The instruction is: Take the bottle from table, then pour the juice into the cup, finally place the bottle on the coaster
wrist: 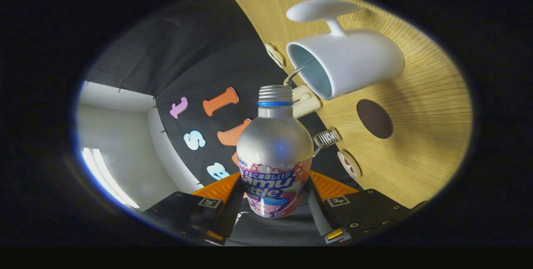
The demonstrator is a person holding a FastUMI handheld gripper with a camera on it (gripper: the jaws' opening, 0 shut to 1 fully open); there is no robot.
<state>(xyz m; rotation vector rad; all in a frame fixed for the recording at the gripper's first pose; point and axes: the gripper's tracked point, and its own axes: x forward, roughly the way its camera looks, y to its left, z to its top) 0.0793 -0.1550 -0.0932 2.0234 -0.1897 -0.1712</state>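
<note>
Pinching the silver metal bottle with the printed label (275, 152) between both fingers, the claw (275, 206) tips it sideways over the wooden desk (424, 94). The bottle's uncapped neck points just short of the white ceramic cup's (345, 63) mouth, ahead and slightly right; the dark round coaster (374, 118) lies beside the cup.

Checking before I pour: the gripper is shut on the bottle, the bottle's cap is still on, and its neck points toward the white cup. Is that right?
Not quite. The gripper view shows the bottle's cap is off: its threaded neck is bare. The rest holds: the gripper is shut on the bottle, and the neck points toward the white cup.
</note>
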